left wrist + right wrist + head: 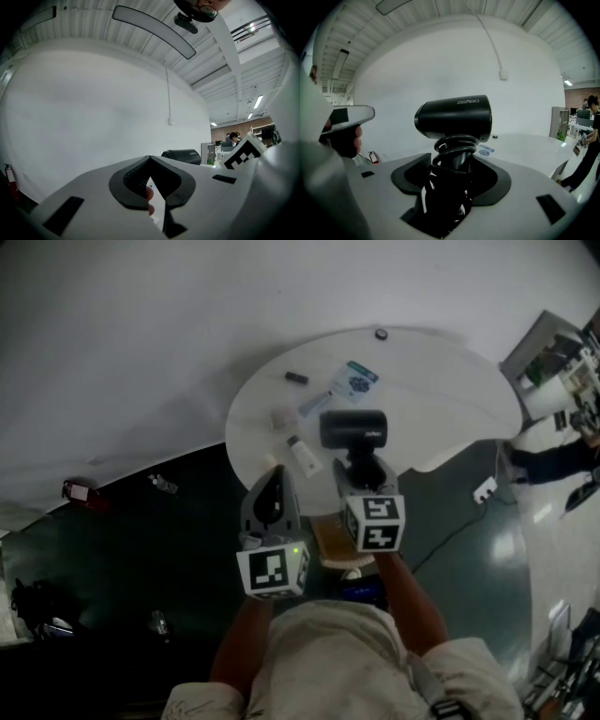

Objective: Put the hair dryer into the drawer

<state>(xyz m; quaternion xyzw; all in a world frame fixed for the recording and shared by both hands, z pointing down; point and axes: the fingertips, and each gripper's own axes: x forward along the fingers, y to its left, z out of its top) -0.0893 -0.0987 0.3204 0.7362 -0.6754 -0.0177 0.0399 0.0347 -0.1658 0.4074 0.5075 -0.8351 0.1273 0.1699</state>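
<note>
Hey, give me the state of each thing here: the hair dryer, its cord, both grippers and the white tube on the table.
hair dryer: held by its handle, barrel lying level.
cord: wound round the handle.
right gripper: shut on the handle and cord.
left gripper: shut, nothing held.
white tube: lying flat on the table.

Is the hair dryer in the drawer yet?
Not yet. Done: the hair dryer is picked up, clear of the white table. In hand: the right gripper is shut on its handle, which has the cord wound round it; the left gripper is shut and empty. Left: carry it to the drawer and put it in. No drawer shows clearly in these pictures.
</note>
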